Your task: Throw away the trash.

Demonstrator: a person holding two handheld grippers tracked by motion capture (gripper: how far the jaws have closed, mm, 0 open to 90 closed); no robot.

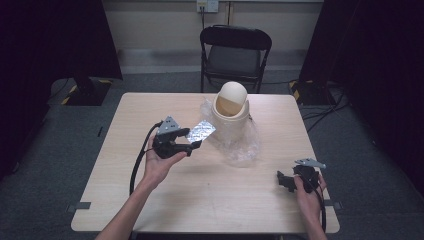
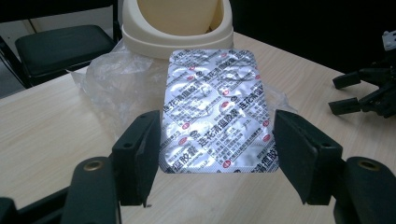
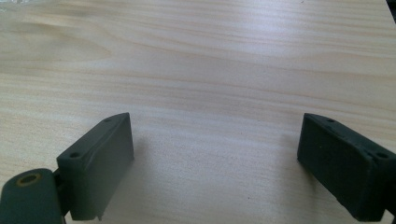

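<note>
A silver foil blister pack (image 2: pixel 215 112) with red and black print is clamped by its two long edges between the jaws of my left gripper (image 2: pixel 215 154). In the high view the left gripper (image 1: pixel 192 140) holds the blister pack (image 1: pixel 201 131) above the table, its far end toward a cream swing-lid bin (image 1: pixel 230 107). The bin (image 2: pixel 177 28) stands just beyond the pack on crumpled clear plastic (image 2: pixel 112 84). My right gripper (image 1: pixel 286 181) rests low at the table's right front, jaws wide apart over bare wood (image 3: pixel 210 140), nothing between them.
The clear plastic bag (image 1: pixel 240 140) spreads around the bin's base. A black folding chair (image 1: pixel 235 55) stands behind the light wooden table (image 1: pixel 150 200). Dark curtains flank both sides. The right gripper (image 2: pixel 364 93) shows at the far right in the left gripper view.
</note>
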